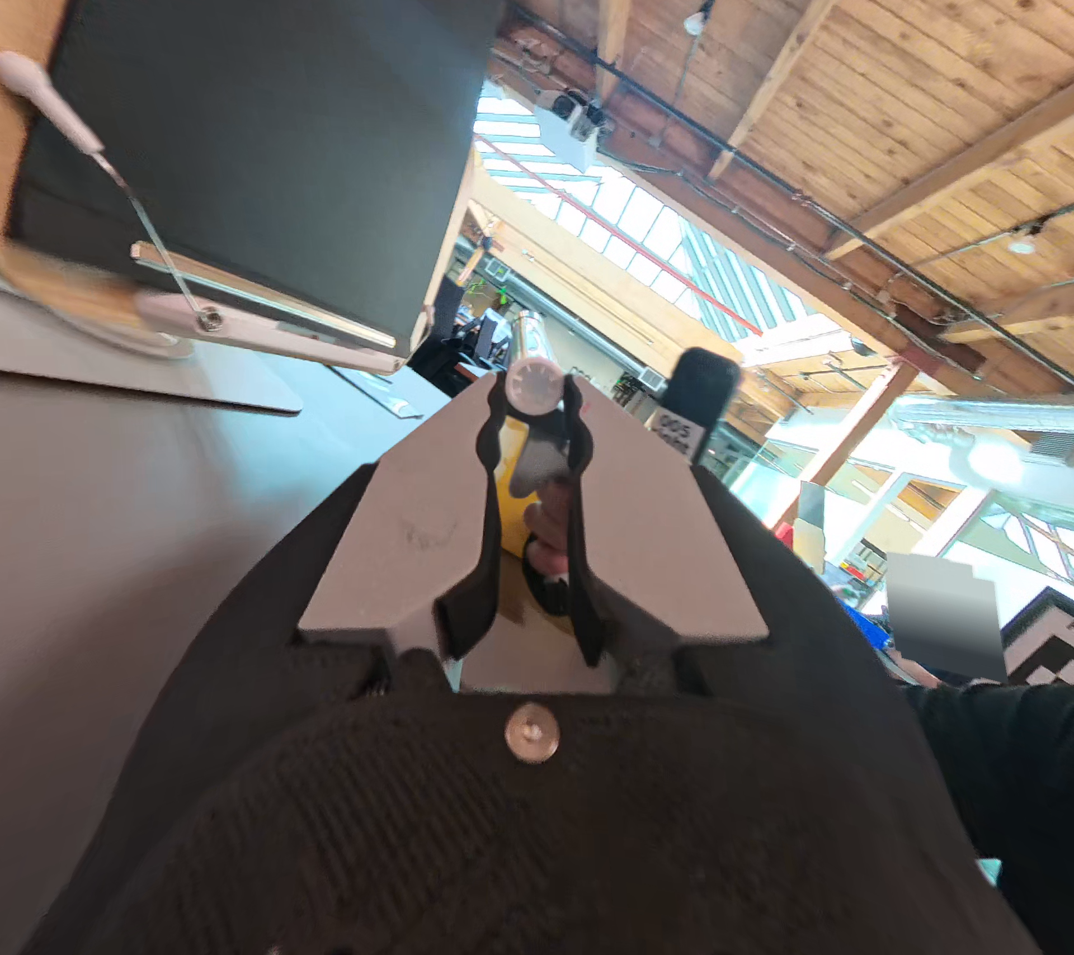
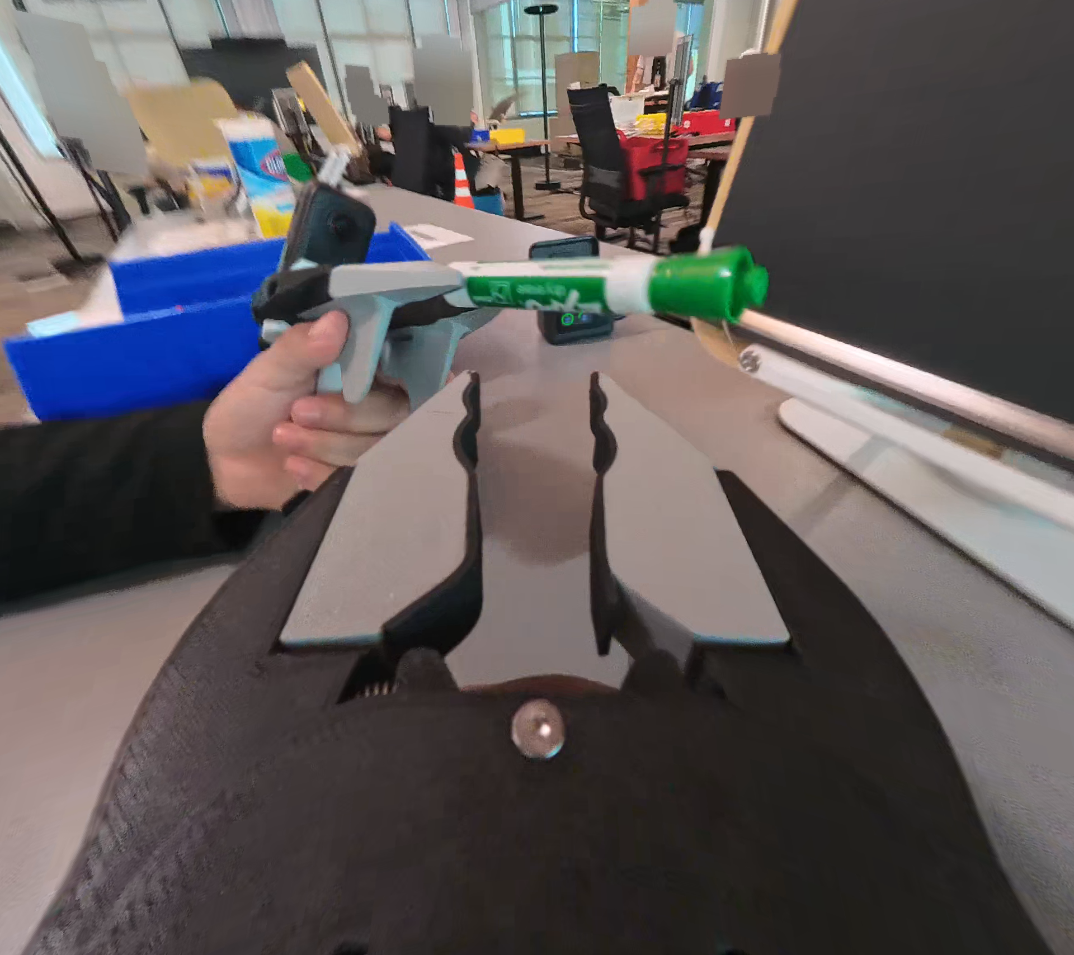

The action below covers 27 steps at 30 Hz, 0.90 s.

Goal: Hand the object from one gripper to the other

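The left gripper (image 1: 533,390), grey-fingered on a black ribbed body, is pinching a white-barrelled dry-erase marker with a green cap (image 1: 533,385) at its fingertips. Its own camera is looking straight down the marker's round white end, so the barrel and cap are hidden there. The right wrist view is showing what that one cannot: the whole marker (image 2: 610,288) lying level in the air above the grey tabletop (image 2: 726,549), its green cap pointing toward the dark upright board (image 2: 930,114), with the left gripper (image 2: 459,297) clamping the white end and a hand (image 2: 279,410) in a black sleeve wrapping the handle.

The right gripper (image 2: 533,392) is standing spread apart and holding nothing, below the marker and not touching it. A blue plastic bin (image 2: 145,346) is sitting on the far side of the marker from the board. Only the left view is catching the wooden plank ceiling (image 1: 872,26) above the board (image 1: 261,114).
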Each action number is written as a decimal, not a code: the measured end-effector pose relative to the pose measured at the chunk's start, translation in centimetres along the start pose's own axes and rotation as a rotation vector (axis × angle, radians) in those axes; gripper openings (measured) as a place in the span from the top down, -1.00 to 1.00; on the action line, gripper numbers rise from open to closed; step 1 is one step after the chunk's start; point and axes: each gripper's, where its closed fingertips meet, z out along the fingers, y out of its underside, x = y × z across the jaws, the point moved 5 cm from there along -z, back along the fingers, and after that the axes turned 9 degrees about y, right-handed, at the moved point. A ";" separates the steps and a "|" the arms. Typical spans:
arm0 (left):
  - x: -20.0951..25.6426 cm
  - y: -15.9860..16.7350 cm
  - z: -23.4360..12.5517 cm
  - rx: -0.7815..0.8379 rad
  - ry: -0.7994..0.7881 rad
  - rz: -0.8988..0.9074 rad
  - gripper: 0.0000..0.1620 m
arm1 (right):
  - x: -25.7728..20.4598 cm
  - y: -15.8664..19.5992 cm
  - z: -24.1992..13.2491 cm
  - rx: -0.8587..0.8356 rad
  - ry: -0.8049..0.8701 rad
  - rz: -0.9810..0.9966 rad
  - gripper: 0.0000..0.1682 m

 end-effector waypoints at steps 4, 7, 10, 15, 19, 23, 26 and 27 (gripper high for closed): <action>0.4 1.6 1.0 -0.065 0.015 0.006 0.79 | 0.7 -0.6 -0.3 0.079 -0.093 0.249 0.57; 0.7 2.7 1.7 -0.123 0.041 0.000 0.79 | 1.5 -1.1 -0.8 0.134 -0.120 0.379 0.78; 0.6 4.0 2.3 -0.219 0.028 0.025 0.79 | 1.8 -1.4 -1.1 0.154 -0.122 0.360 0.84; 0.5 6.3 3.2 -0.407 -0.018 0.120 0.80 | 1.2 -1.1 -0.9 0.134 -0.158 0.329 0.84; 0.2 6.7 3.4 -0.443 -0.040 0.116 0.79 | 1.0 -1.0 -1.0 0.119 -0.136 0.212 0.84; -0.1 6.9 3.4 -0.492 -0.070 0.127 0.79 | 1.2 -0.7 -1.1 0.092 -0.126 0.184 0.84; -0.5 6.9 3.2 -0.512 -0.103 0.129 0.79 | 1.1 -0.2 -0.8 0.055 -0.148 0.206 0.70; -0.6 7.0 3.2 -0.527 -0.119 0.134 0.79 | 1.0 -0.1 -0.6 0.043 -0.156 0.213 0.66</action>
